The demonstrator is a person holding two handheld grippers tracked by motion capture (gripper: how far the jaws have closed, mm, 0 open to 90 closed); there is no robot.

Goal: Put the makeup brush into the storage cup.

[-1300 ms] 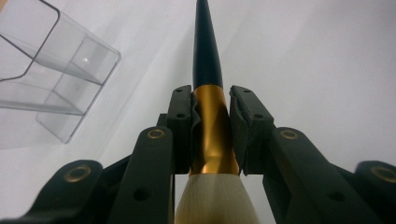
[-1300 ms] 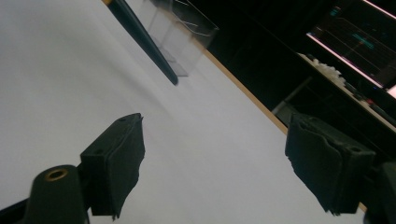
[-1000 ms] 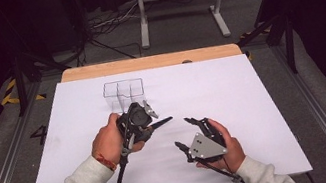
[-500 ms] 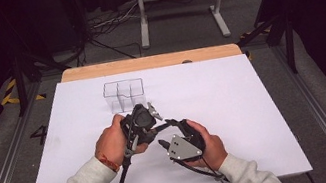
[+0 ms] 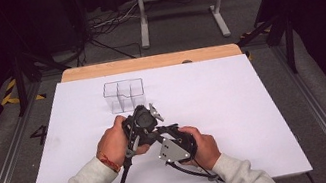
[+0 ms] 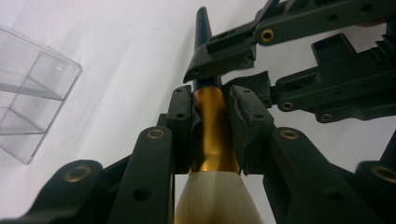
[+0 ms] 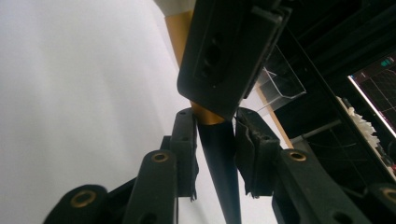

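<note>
Gold and black, the makeup brush (image 6: 214, 135) is up off the white table (image 5: 255, 105), near the clear box (image 5: 123, 95). The left gripper (image 6: 212, 112) squeezes the brush's gold band, and the right gripper (image 7: 217, 140) has just been closing its jaws and now pinches the black handle. Passing the brush from one gripper to the other looks half done; I think the left one must let go next, and the brush is not in the box yet.

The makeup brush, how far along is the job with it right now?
Done: the left tool is clamped on the brush's gold ferrule. In hand: the right tool has just been closing around the black handle. Left: the brush is not yet in the clear organizer.
</note>
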